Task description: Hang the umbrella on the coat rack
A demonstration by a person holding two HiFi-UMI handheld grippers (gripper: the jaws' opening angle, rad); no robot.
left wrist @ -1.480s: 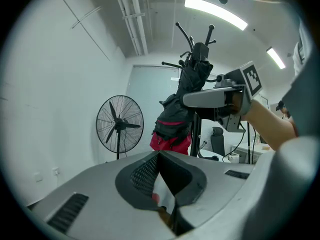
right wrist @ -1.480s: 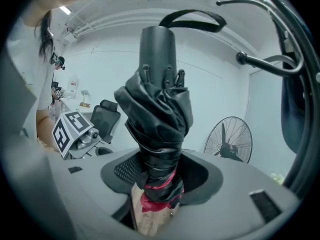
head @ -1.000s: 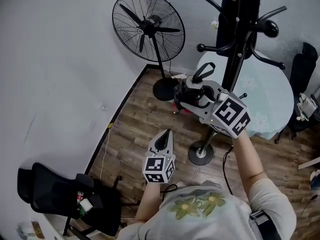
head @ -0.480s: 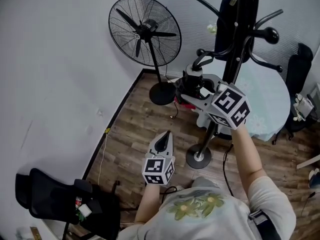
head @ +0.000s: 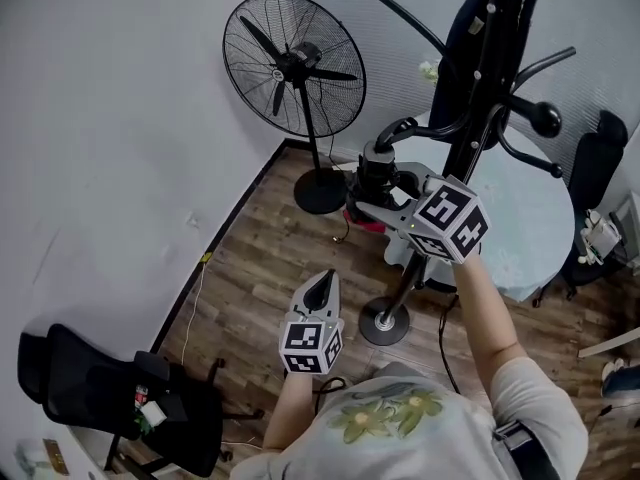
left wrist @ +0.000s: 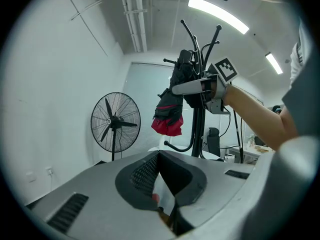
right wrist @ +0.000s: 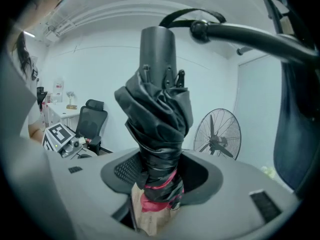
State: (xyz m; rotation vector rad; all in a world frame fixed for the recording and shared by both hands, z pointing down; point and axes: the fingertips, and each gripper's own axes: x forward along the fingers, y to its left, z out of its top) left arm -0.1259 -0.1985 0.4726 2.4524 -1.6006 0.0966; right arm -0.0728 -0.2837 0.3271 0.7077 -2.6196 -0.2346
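One folded black umbrella (right wrist: 159, 114), red-trimmed, sits clamped in right tongs (right wrist: 159, 181); left tongs (head: 323, 286) closed.

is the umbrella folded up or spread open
Folded: the umbrella is a tight black bundle, its canopy gathered in creases round the shaft, with red fabric showing low down.

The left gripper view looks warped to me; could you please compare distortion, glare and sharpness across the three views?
Left gripper view: strong fisheye with black corners, the ceiling light blown out. Right gripper view: same fisheye, the umbrella sharp up close. Head view: milder bending, even light, the fan crisp.
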